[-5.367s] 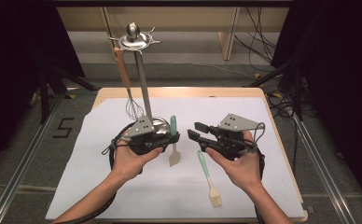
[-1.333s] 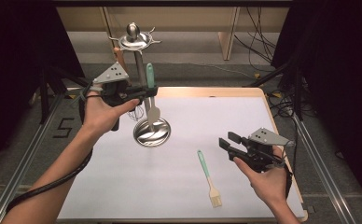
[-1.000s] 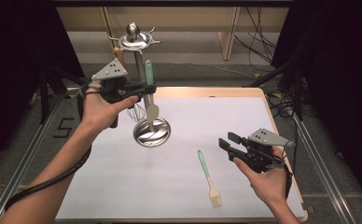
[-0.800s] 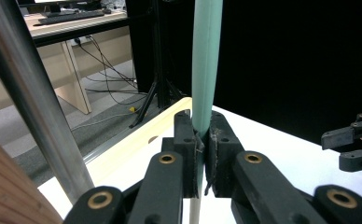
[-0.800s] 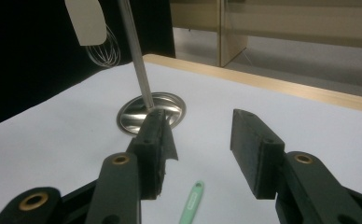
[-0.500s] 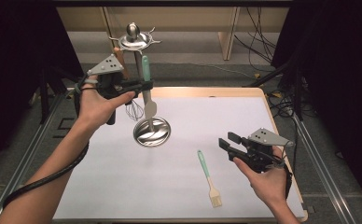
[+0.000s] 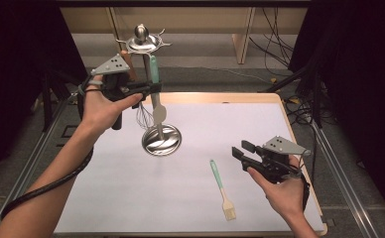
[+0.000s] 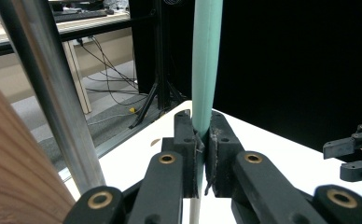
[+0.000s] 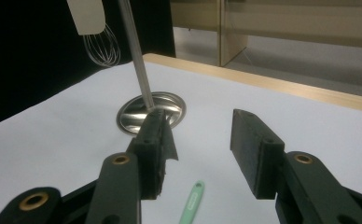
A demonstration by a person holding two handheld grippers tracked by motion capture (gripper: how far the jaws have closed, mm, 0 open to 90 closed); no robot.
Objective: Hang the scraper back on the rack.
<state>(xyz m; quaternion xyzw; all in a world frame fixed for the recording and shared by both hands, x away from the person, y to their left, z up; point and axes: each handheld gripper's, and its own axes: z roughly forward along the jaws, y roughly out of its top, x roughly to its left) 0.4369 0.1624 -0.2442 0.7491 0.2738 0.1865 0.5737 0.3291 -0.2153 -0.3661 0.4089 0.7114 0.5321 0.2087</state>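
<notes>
1. Clamping a teal-handled spatula by its handle, the left gripper is raised beside the top of a metal utensil stand at the table's far left.
2. The spatula hangs upright, its pale blade below the jaws and just beside the stand's pole; in the left gripper view the handle rises straight up between the two closed jaws.
3. A wire whisk hangs from the stand, next to the blade, above the round steel base.
4. The right gripper is low at the table's right side, jaws apart and holding nothing.
5. A teal-handled pastry brush lies flat on the white sheet, just left of the right gripper and not touching it; in the right gripper view the end of its handle lies below the gap between the jaws.
</notes>
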